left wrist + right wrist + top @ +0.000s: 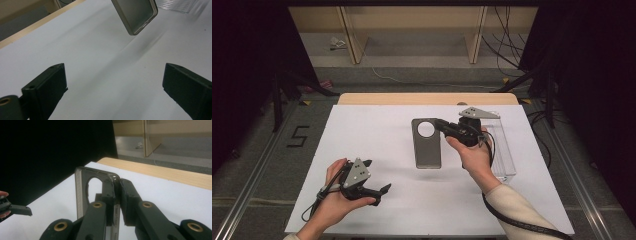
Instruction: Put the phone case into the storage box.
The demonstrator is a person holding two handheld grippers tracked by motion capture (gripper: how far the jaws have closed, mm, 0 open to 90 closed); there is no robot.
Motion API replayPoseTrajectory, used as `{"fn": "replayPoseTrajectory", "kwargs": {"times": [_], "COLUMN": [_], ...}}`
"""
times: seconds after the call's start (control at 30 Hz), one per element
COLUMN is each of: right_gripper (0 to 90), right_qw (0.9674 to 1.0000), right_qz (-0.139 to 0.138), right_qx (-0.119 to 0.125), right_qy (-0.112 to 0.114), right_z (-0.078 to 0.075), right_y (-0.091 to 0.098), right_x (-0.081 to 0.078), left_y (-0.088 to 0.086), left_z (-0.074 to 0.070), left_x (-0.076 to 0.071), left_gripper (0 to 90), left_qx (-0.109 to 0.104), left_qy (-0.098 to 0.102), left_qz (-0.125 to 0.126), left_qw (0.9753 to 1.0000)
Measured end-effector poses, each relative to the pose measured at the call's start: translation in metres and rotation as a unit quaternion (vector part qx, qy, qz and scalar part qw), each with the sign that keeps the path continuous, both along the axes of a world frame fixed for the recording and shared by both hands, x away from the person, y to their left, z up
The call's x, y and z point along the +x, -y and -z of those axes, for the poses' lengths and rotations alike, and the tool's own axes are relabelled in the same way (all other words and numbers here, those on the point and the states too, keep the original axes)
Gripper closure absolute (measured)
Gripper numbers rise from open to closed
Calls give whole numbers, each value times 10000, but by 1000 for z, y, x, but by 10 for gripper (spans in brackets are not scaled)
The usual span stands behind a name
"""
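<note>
Here the phone case [82,195] is clamped by its edge between the right gripper [117,195] jaws, its lower end cut off. A clear tray [502,150] lies behind them. The left gripper [113,87] gapes wide, empty.

Left gripper [115,87], seen along its own two black jaws: they rise from the lower corners of the frame and stand wide apart, with bare white table surface [100,65] between them and nothing held. Beyond them, at the top of the frame, the lower end of a grey translucent phone case [136,13] hangs tilted above the surface, its hollow side facing the camera. A clear ribbed plastic tray [178,5] lies at the upper right; the table's wooden edge [37,23] runs along the upper left.
</note>
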State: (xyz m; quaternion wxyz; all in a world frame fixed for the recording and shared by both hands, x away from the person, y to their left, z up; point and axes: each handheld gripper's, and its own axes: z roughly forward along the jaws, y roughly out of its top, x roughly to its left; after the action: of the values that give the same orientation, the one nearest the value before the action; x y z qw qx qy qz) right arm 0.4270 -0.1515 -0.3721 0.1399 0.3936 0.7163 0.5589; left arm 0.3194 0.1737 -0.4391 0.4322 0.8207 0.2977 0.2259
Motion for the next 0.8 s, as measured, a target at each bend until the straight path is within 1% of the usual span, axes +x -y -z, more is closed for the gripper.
{"fn": "replayPoseTrajectory", "kwargs": {"times": [0.8], "right_gripper": [826], "right_qw": [9999], "right_qz": [106], "right_qx": [35], "right_qy": [59], "right_z": [-4], "right_y": [7], "right_x": [2], "left_y": [-1], "left_z": [1], "left_x": [1], "left_gripper": [53], "left_qx": [12], "left_qy": [7], "left_qz": [-26], "left_qw": [10000]}}
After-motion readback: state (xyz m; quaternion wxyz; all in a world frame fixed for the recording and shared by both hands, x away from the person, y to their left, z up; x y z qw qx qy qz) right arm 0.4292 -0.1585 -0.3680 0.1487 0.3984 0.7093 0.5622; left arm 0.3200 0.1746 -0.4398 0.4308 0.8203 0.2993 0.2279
